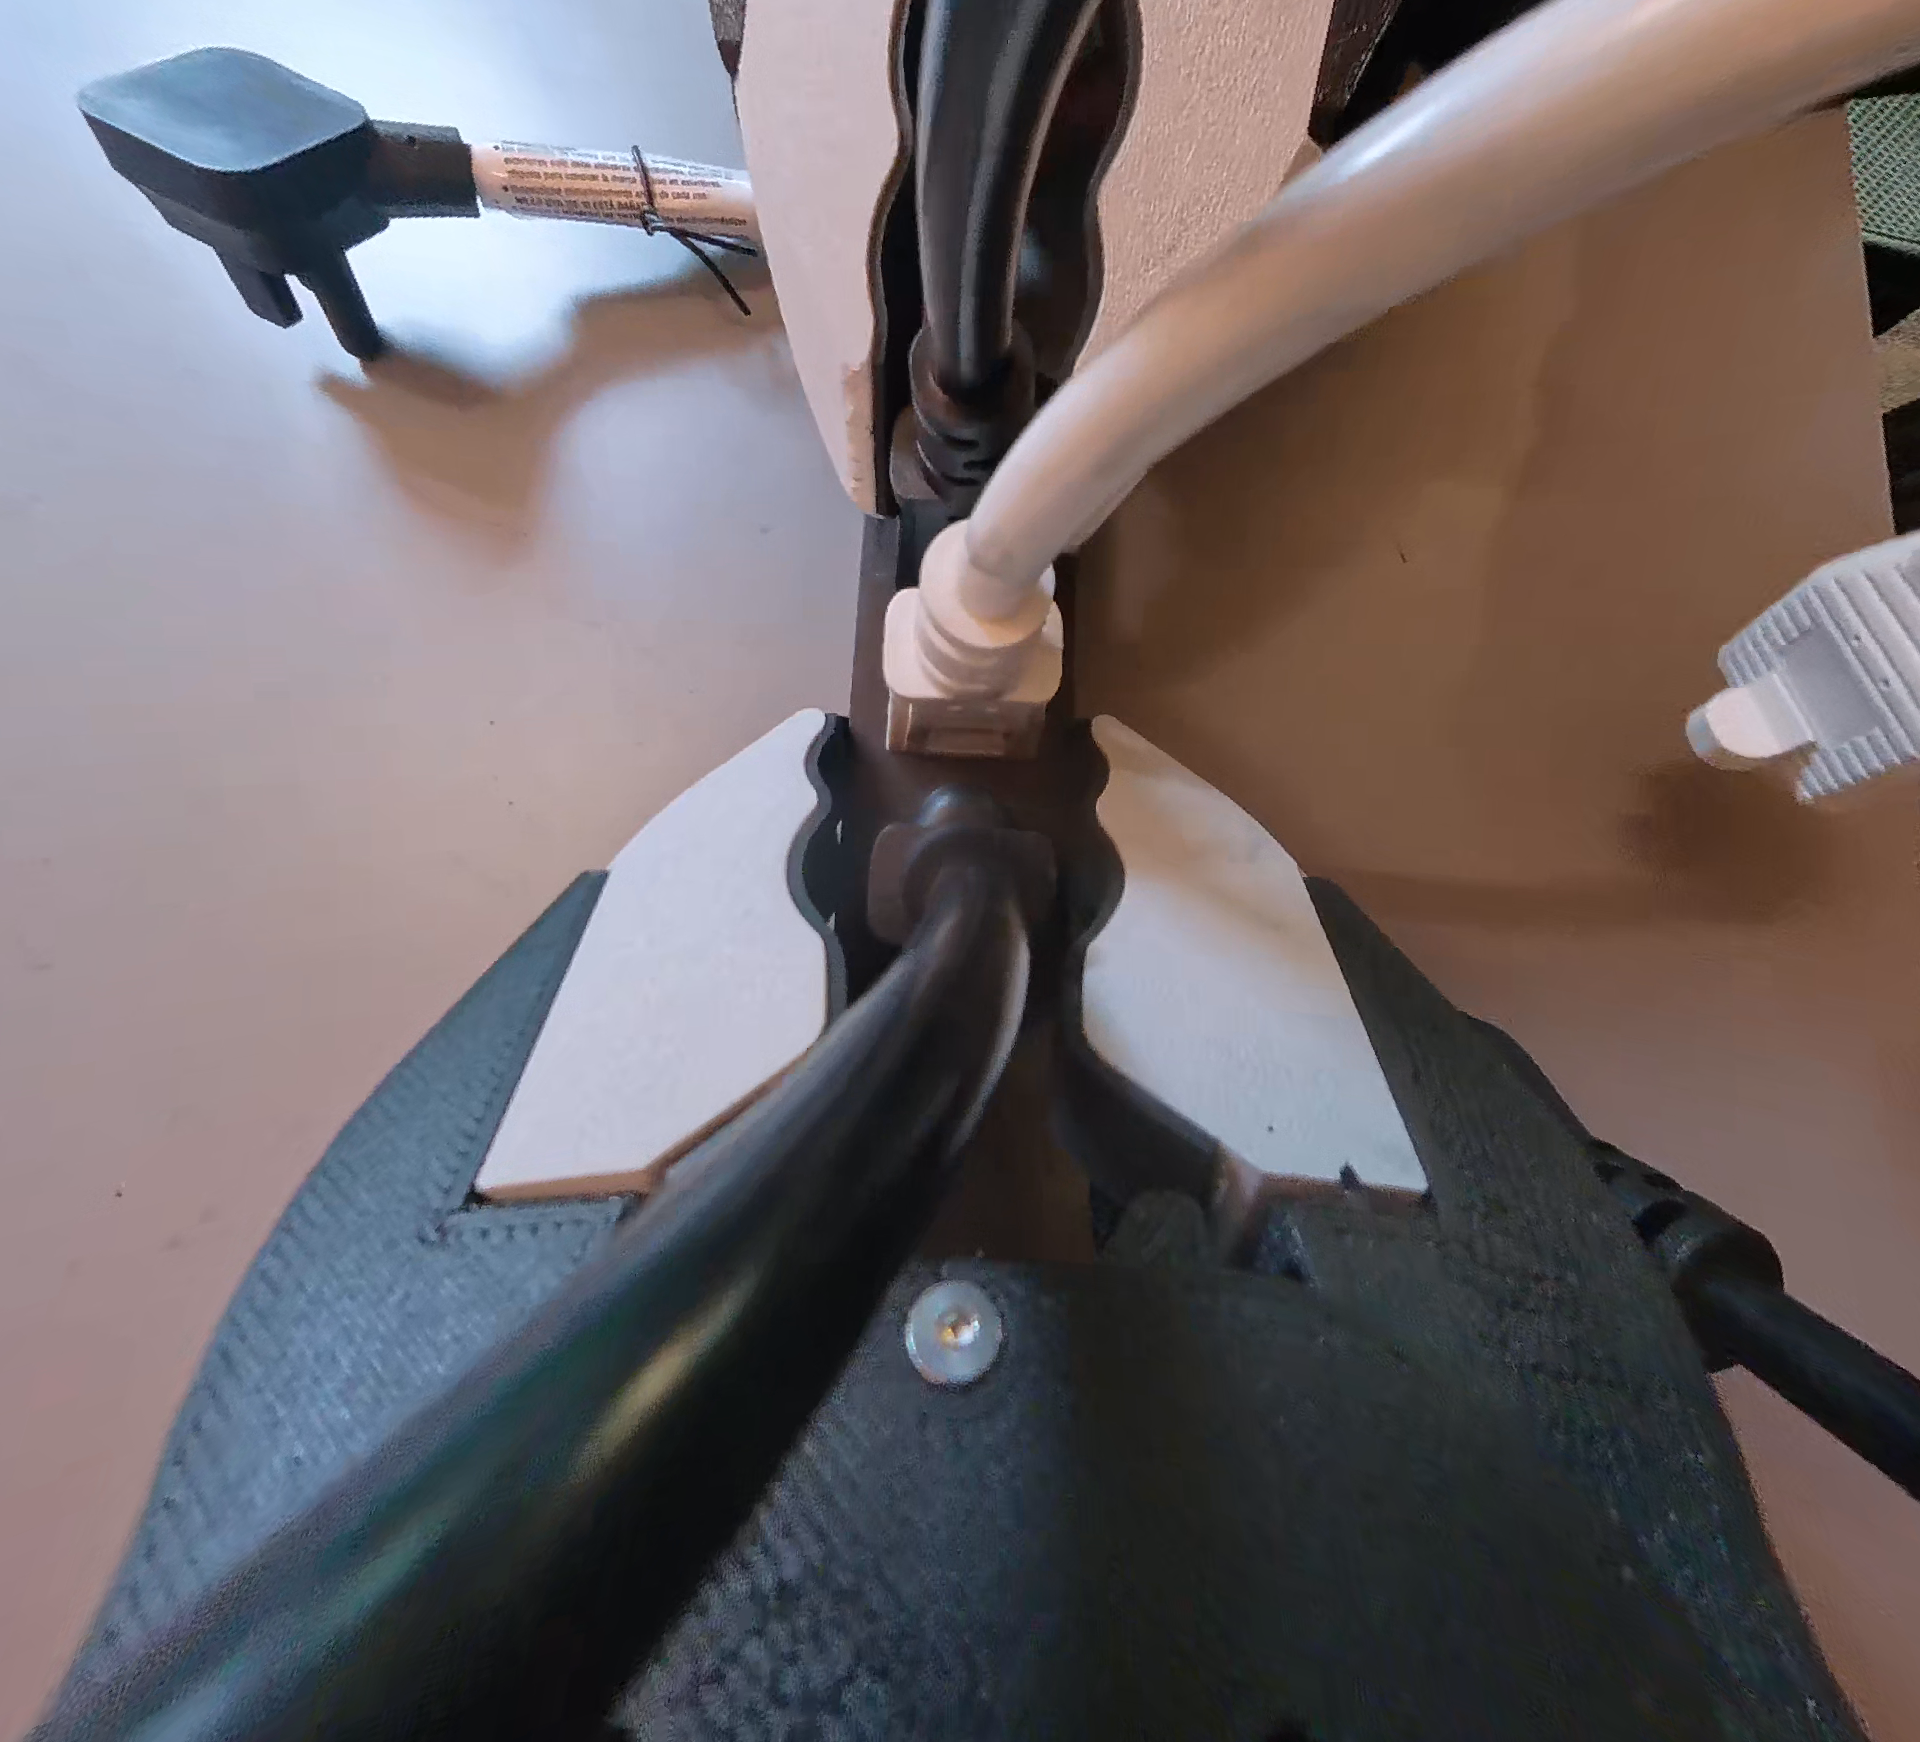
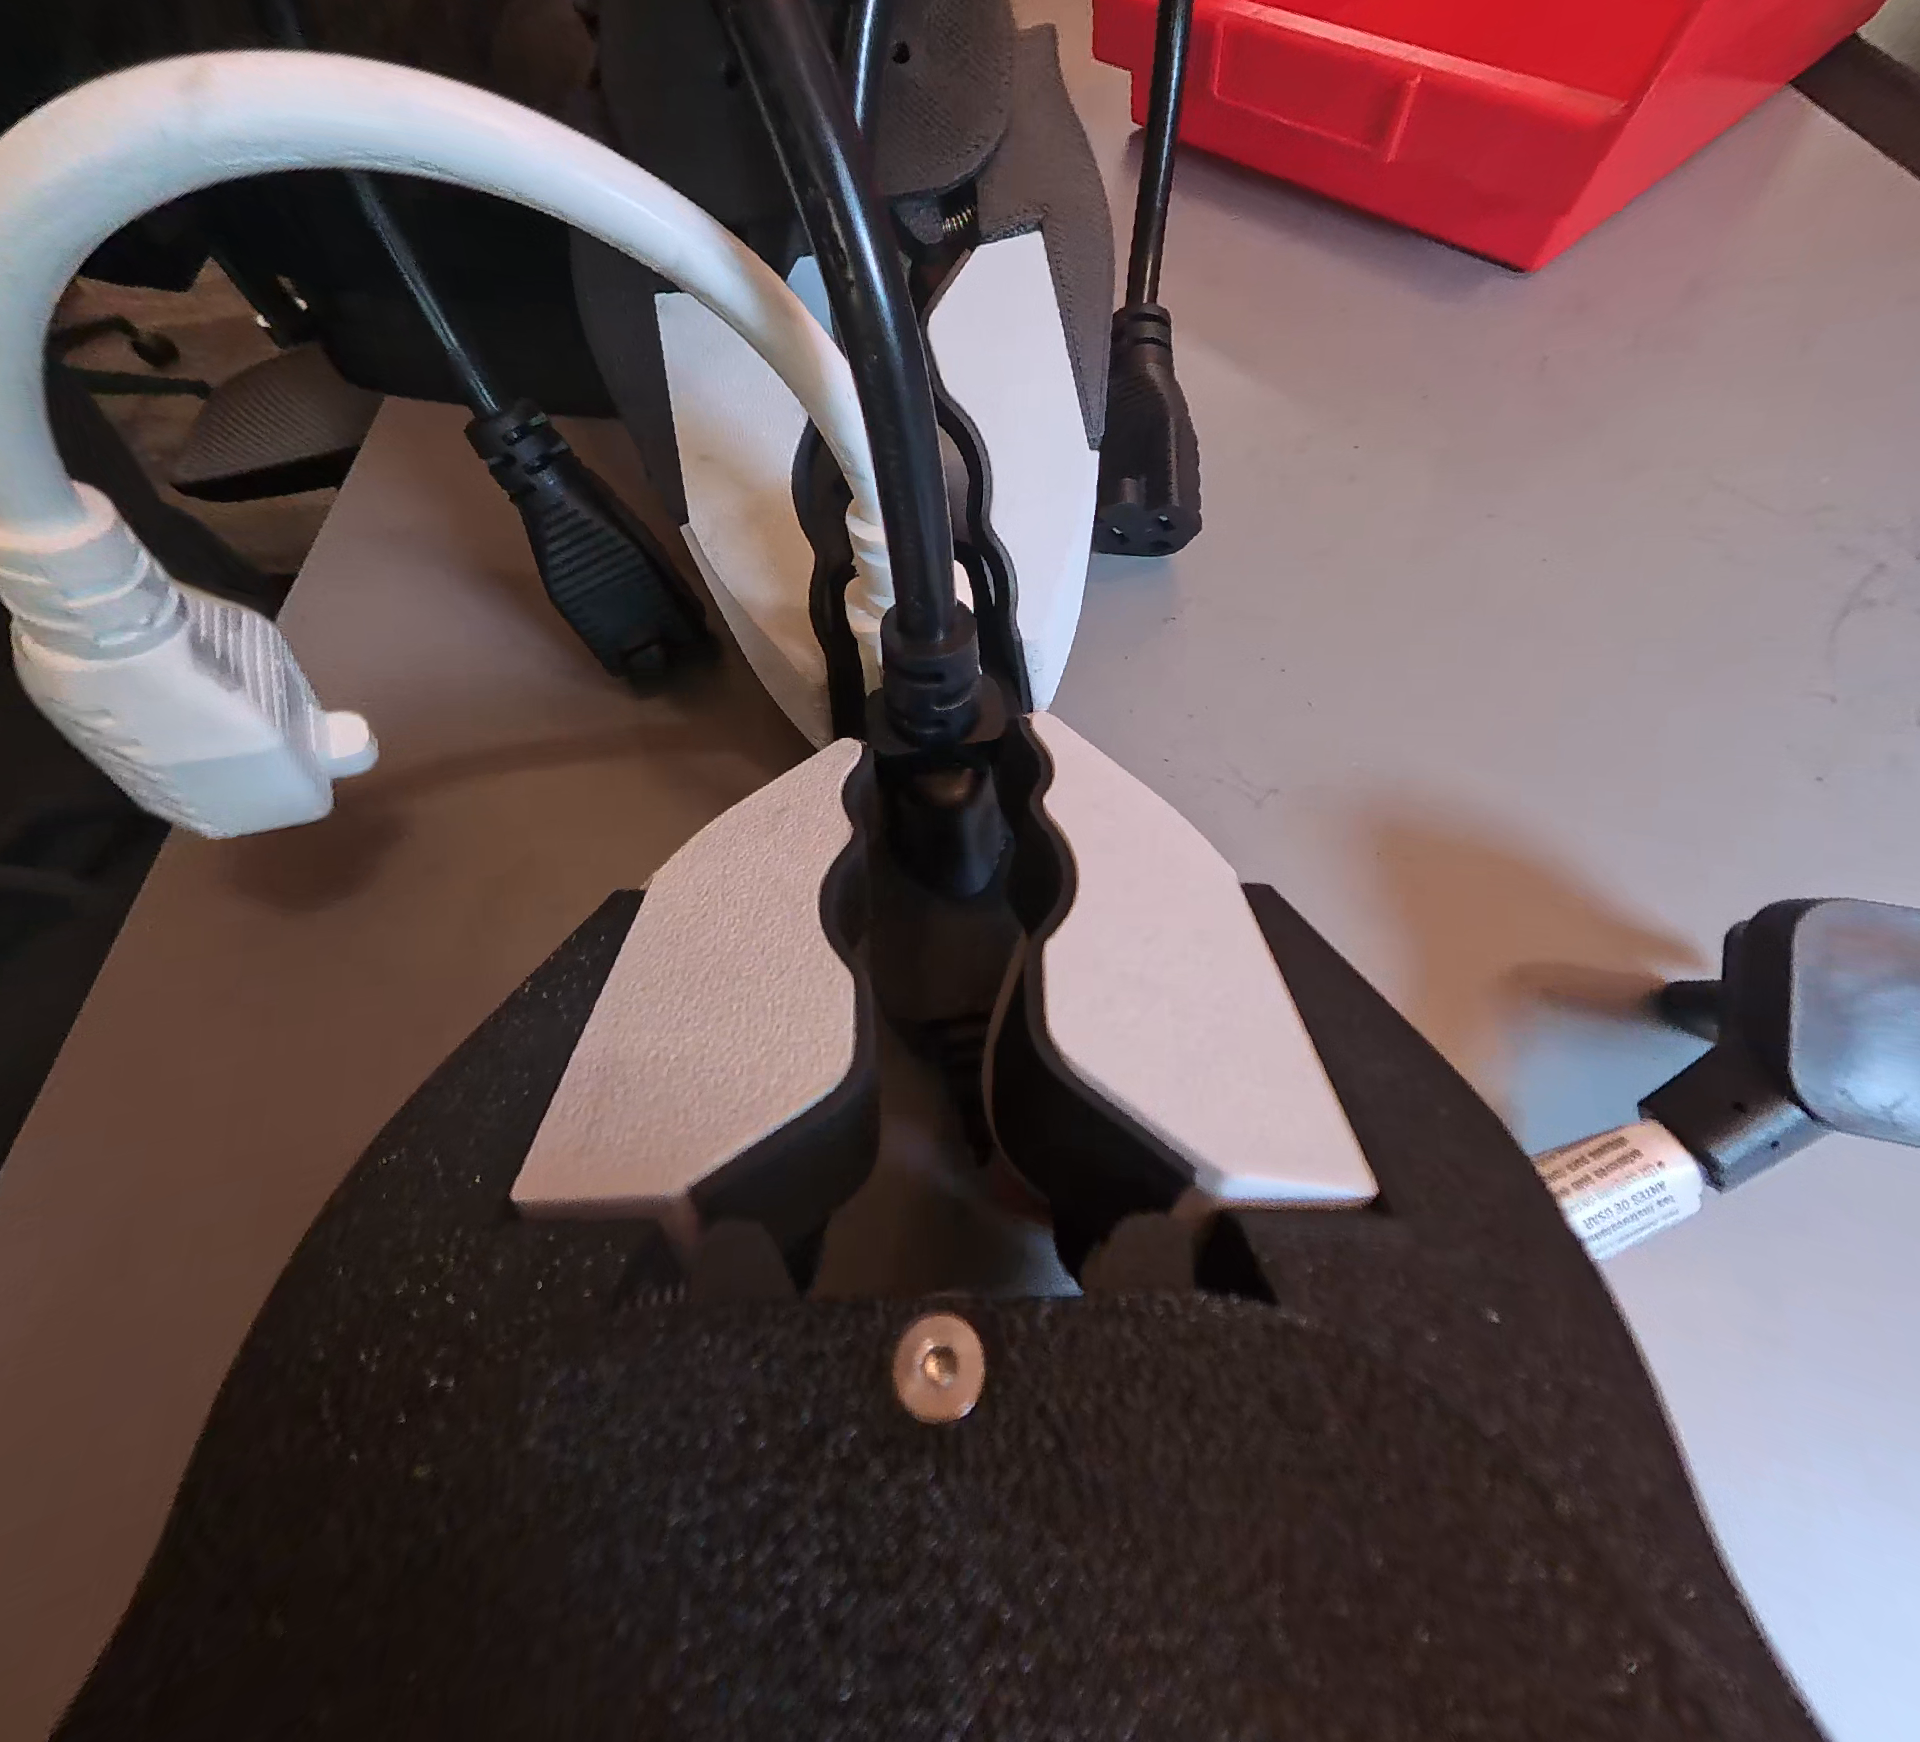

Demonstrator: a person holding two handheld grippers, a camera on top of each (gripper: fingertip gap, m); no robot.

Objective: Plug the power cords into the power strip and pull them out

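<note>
A narrow dark power strip (image 1: 876, 612) lies on the table between the two grippers. My left gripper (image 1: 961, 736) is shut on its near end, beside a plugged-in black plug (image 1: 951, 861). A white plug (image 1: 971, 669) sits in the middle socket. My right gripper (image 2: 951, 747) is shut on another black plug (image 2: 935, 809) at the strip's other end; its fingers (image 1: 810, 238) come in from the top of the left wrist view. The left gripper's fingers (image 2: 727, 466) face it in the right wrist view. The strip is mostly hidden there.
The strip's own black wall plug (image 1: 229, 165) lies loose on the table, also in the right wrist view (image 2: 1818, 1017). A white connector (image 2: 177, 705) and two black connectors (image 2: 603, 549) (image 2: 1148, 445) hang near the table edge. A red bin (image 2: 1455, 30) stands behind. My left and right fingertips are right by each other.
</note>
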